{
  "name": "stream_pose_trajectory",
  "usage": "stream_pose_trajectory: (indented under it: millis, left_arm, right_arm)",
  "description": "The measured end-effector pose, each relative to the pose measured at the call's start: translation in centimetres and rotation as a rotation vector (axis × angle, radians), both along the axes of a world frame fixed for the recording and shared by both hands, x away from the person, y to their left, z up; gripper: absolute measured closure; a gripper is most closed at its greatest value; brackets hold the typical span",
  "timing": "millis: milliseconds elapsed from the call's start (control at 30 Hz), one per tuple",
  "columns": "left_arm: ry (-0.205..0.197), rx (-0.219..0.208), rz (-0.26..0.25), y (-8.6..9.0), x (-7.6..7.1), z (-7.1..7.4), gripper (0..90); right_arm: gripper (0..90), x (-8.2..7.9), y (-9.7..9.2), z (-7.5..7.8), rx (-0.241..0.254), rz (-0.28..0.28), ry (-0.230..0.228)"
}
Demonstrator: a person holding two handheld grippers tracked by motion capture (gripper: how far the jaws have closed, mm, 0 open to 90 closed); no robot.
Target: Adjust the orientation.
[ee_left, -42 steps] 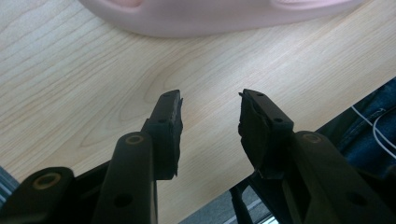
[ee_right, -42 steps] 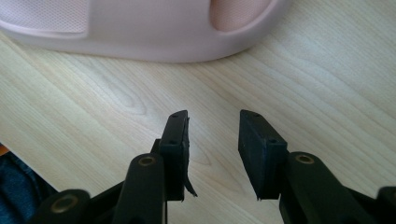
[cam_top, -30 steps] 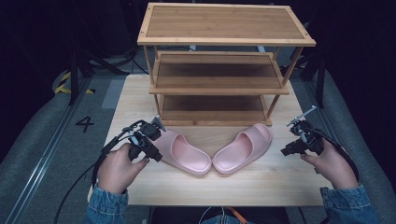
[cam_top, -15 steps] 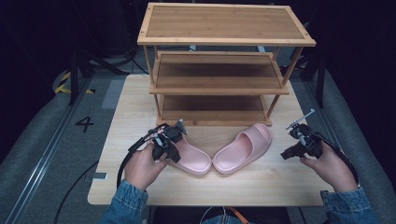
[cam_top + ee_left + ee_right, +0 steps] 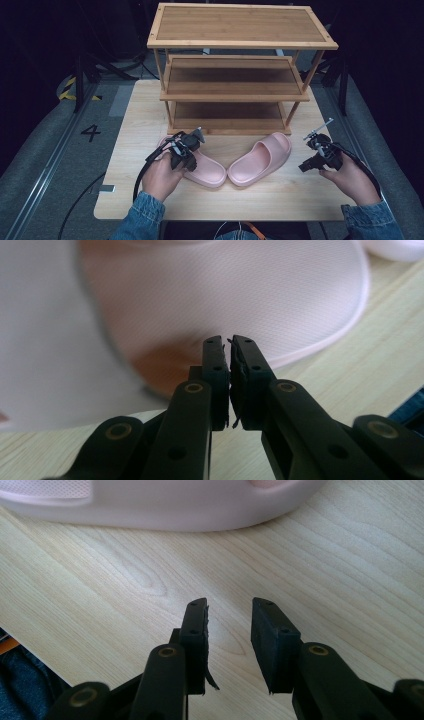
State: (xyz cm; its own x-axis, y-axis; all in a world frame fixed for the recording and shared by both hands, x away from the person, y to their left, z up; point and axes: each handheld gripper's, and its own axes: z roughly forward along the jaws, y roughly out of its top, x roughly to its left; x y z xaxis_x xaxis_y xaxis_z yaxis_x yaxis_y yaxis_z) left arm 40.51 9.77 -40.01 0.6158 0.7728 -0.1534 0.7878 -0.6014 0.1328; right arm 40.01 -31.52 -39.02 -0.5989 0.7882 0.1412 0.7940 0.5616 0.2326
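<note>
On surface before wooden rack (image 5: 235,75): two pink slippers, toes meeting. Your left tool (image 5: 186,149) over left slipper (image 5: 200,167), jaws just closed (nothing between). Your right tool (image 5: 320,152) half-wide, beside right slipper (image 5: 262,159).

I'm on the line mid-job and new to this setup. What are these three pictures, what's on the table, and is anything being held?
A person works with two hand-held tools, each ending in two black jaws. The wide picture looks down from above the person's side; the other two come from cameras riding on each tool. On the table stand a wooden shoe rack and two pink slippers. The left gripper sits over the left slipper; in its own view the jaws have just been closing and are nearly together, with nothing visibly between them. The right gripper hangs open beside the right slipper, holding nothing.
</note>
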Motion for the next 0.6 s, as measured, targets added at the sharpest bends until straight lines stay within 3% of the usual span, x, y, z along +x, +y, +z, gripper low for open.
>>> stream_pose_trajectory:
  millis: [300, 600]
  left_arm:
    - [0.011, 0.002, 0.021, 2.2, -0.1, 0.2, 80.9]
    - [0.014, 0.012, 0.086, 4.9, -0.3, 0.4, 79.8]
  right_arm:
    - [67.6, 0.1, 0.0, 0.1, -0.004, 0.006, -0.006]
    - [67.3, 0.3, 0.1, 0.1, -0.003, 0.012, -0.004]
